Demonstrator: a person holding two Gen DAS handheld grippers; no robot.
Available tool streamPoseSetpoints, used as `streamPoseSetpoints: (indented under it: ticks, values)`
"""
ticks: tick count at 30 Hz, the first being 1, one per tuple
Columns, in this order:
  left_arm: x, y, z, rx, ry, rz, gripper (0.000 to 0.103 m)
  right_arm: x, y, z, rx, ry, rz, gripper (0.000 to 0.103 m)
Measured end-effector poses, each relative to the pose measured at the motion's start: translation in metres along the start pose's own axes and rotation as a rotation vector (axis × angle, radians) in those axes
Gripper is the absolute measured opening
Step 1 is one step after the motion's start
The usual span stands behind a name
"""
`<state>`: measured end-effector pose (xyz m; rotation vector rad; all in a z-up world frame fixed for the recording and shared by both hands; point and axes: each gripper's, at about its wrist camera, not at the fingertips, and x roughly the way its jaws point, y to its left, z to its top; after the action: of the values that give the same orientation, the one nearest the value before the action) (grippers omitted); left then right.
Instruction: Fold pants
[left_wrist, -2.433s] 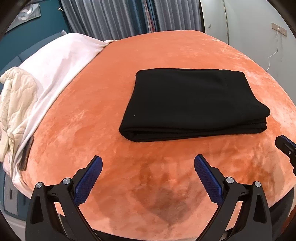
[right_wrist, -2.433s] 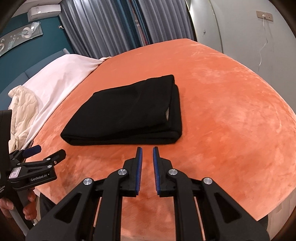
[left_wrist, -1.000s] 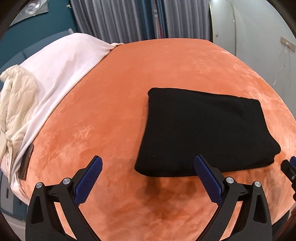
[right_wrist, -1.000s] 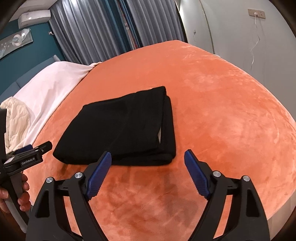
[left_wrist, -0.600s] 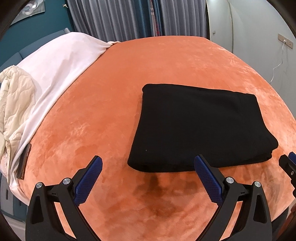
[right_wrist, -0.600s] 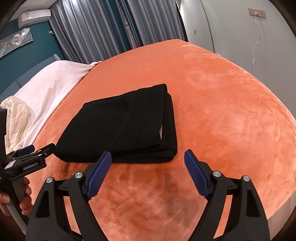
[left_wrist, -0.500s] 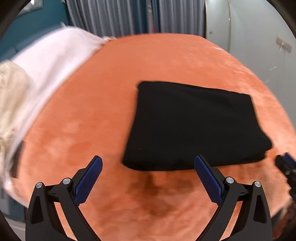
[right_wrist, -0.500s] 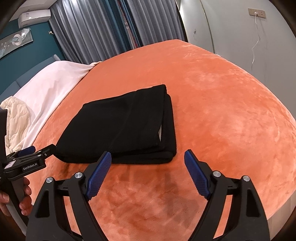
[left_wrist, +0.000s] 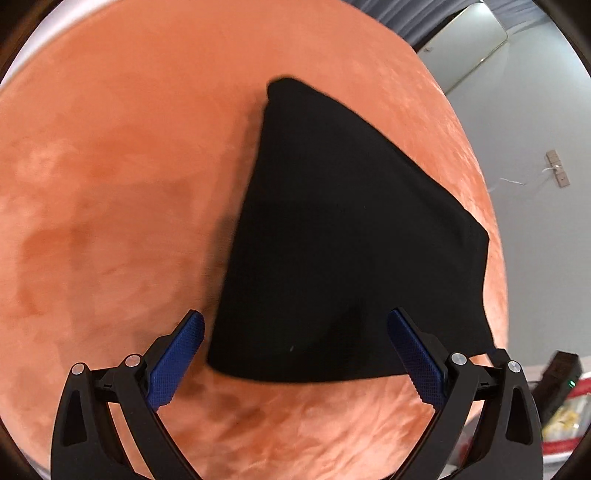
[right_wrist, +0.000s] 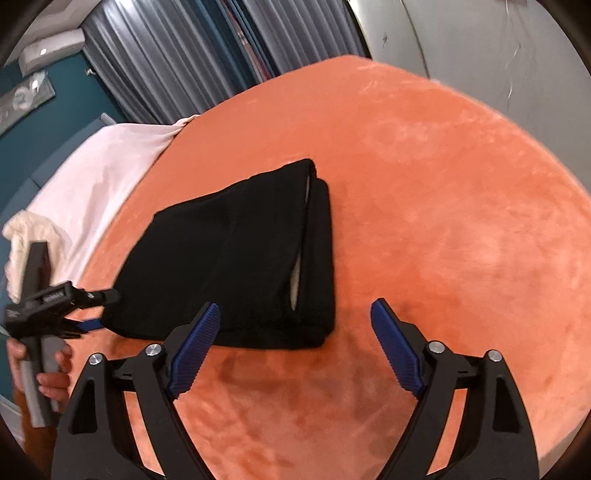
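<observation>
The black pants (left_wrist: 343, 236) lie folded into a thick rectangle on the orange bed cover (left_wrist: 110, 184). My left gripper (left_wrist: 295, 354) is open, its jaws straddling the near left corner of the pants just above them. In the right wrist view the pants (right_wrist: 236, 254) lie ahead with layered edges facing right. My right gripper (right_wrist: 295, 347) is open and empty over the near right corner. The left gripper (right_wrist: 92, 306) also shows there at the pants' left end, held in a hand.
A white sheet (right_wrist: 107, 173) and a cream quilt (right_wrist: 33, 236) lie on the bed's left side. Grey curtains (right_wrist: 207, 62) hang behind. A white wall with a socket (left_wrist: 556, 170) stands to the right. The bed's edge runs close below both grippers.
My left gripper has swung in and tilted down over the pants' left corner. My right gripper, shut earliest, opened and moved closer to the right corner. The pants have stayed put.
</observation>
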<state>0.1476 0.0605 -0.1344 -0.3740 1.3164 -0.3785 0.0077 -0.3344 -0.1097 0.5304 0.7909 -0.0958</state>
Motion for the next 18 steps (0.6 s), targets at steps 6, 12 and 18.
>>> streamPoseSetpoints:
  ticks: [6,12,18]
  values:
    - [0.025,0.0,0.01,-0.031,0.057,-0.034,0.097,0.031,-0.019,0.005,0.144,0.097,0.108,0.089]
    - [0.033,-0.011,0.016,-0.035,0.036,-0.031,0.097,0.048,-0.024,0.003,0.231,0.121,0.21,0.09]
    - [0.043,-0.026,0.013,-0.017,-0.027,0.056,0.098,0.061,-0.007,0.005,0.203,0.111,0.192,0.094]
